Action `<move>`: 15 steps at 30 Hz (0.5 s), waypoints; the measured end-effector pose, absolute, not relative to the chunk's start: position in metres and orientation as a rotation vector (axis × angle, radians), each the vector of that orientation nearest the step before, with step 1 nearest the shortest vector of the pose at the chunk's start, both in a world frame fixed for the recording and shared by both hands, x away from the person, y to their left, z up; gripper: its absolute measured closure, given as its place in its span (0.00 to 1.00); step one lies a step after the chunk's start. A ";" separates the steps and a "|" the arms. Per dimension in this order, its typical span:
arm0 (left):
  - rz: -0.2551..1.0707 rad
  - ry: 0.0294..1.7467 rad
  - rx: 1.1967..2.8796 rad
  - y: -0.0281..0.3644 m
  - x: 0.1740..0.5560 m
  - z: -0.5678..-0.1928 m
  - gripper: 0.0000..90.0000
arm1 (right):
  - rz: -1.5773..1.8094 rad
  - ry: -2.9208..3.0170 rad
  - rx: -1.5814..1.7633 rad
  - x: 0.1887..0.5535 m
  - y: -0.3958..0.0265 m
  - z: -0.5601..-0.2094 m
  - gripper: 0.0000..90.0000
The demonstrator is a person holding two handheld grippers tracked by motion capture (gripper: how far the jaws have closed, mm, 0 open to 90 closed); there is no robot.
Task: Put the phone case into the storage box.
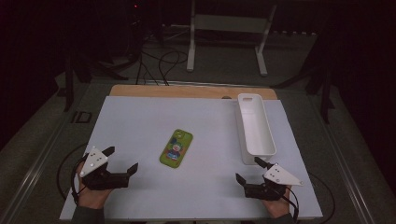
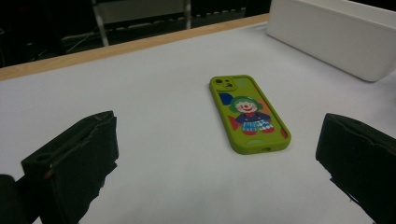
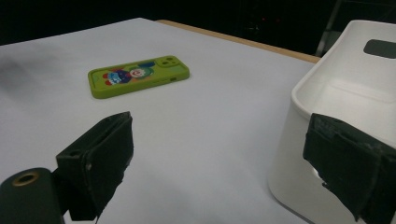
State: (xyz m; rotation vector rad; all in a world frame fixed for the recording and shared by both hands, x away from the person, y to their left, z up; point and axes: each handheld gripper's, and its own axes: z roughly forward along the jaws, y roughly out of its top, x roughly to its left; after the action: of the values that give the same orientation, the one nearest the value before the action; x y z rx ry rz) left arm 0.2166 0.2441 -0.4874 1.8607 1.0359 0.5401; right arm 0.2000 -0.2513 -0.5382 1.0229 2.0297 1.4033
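The green phone case (image 1: 176, 148) is laid flat on the worktop (image 1: 140, 126), ahead of and between both grippers. The left gripper (image 1: 122, 161) and right gripper (image 1: 249, 170) are held with jaws released, nothing grasped.

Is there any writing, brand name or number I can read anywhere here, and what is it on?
None: no word, brand or number can be read.
The green phone case bears a cartoon clown picture, no lettering.
The white bin is plain; so is the white table cover.
The grey plates on the left gripper and right gripper show just small dots.
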 end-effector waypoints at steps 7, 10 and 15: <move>0.542 1.072 1.873 0.239 0.224 -0.483 0.00 | 1.398 2.025 1.029 0.200 -0.252 -0.538 0.09; 0.540 1.076 1.883 0.236 0.227 -0.480 0.00 | 1.402 2.016 1.041 0.200 -0.253 -0.538 0.09; 0.545 1.080 1.896 0.228 0.233 -0.477 0.00 | 1.399 2.023 1.033 0.200 -0.252 -0.538 0.09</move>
State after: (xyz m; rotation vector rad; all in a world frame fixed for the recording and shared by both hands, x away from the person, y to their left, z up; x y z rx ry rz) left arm 0.2334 0.2279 -0.4766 1.8960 1.0800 0.5450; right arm 0.2004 -0.2524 -0.5383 1.0335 2.0230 1.3990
